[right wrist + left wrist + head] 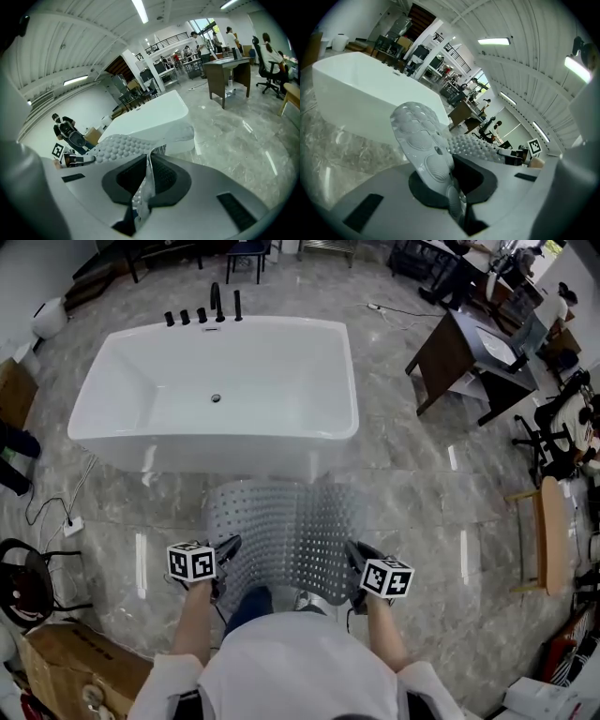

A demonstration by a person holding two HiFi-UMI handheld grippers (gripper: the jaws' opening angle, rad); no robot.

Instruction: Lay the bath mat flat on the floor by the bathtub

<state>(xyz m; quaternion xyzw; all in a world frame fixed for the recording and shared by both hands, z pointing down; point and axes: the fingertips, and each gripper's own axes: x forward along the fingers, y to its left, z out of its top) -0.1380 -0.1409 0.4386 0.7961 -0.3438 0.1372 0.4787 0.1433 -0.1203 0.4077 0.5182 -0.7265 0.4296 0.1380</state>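
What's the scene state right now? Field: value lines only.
left claw: shut on bath mat, near left corner
right claw: shut on bath mat, near right corner
bath mat: grey, bumpy, spread between both claws, far edge toward bathtub, near edge lifted, not yet flat
bathtub: white, nothing inside, directly ahead of mat
floor: grey marble

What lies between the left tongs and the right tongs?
The mat spans that gap, in front of the tub. The left tongs and right tongs each grip a near corner. The head view shows it.
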